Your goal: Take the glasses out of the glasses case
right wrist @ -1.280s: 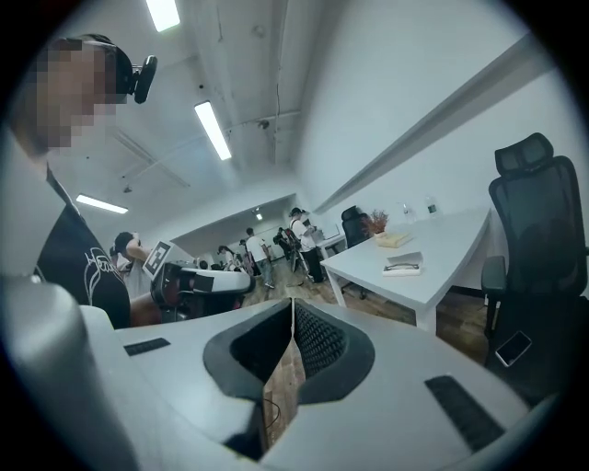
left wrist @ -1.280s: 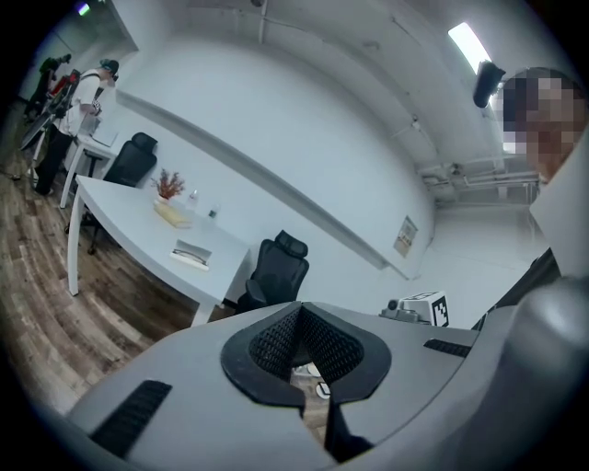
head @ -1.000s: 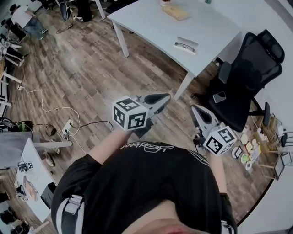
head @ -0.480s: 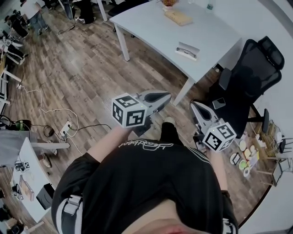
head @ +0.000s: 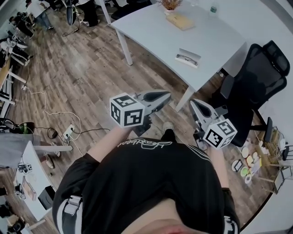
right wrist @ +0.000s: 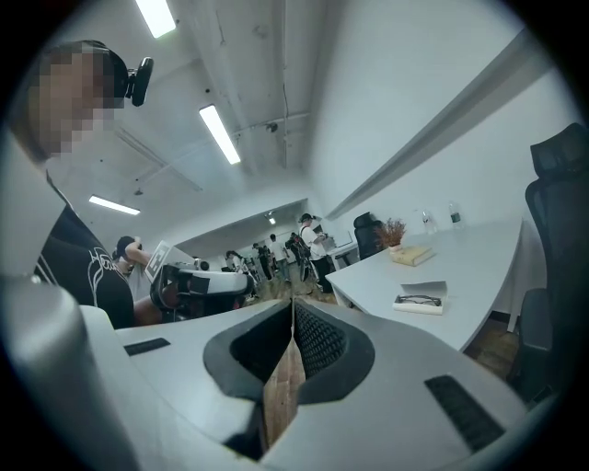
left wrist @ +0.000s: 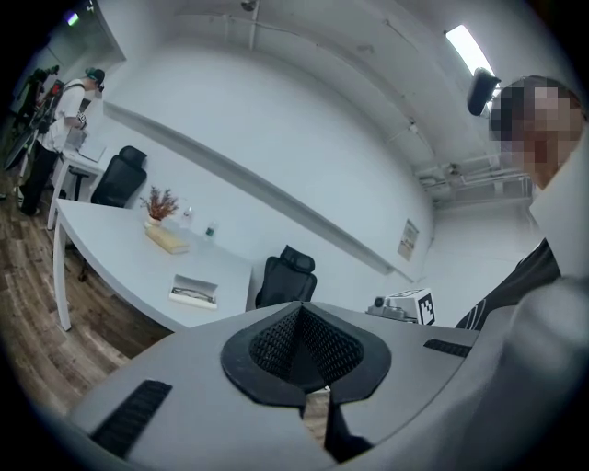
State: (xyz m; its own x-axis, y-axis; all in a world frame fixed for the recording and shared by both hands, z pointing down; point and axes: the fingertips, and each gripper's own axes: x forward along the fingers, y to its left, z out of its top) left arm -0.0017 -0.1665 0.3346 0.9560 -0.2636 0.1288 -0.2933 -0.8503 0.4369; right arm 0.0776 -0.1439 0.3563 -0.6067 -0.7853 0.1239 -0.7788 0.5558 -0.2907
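An open white glasses case (head: 187, 58) with dark-rimmed glasses in it lies near the front edge of a white table (head: 155, 32). It also shows in the left gripper view as the case (left wrist: 193, 292) and in the right gripper view as the case (right wrist: 421, 301). Both grippers are held out at waist height over the wood floor, well short of the table. My left gripper (head: 167, 96) is shut with nothing in it, jaws together (left wrist: 299, 311). My right gripper (head: 193, 103) is shut and empty too (right wrist: 293, 304).
A black office chair (head: 256, 73) stands right of the table. A tan box (head: 179, 20) and a dried plant (head: 170, 3) sit at the table's far side. Cables and a power strip (head: 68, 131) lie on the floor at left; small items (head: 247, 157) crowd the right wall.
The person has stepped forward; both grippers moved toward the table, which now sits closer in the head view. Both jaws stayed shut.
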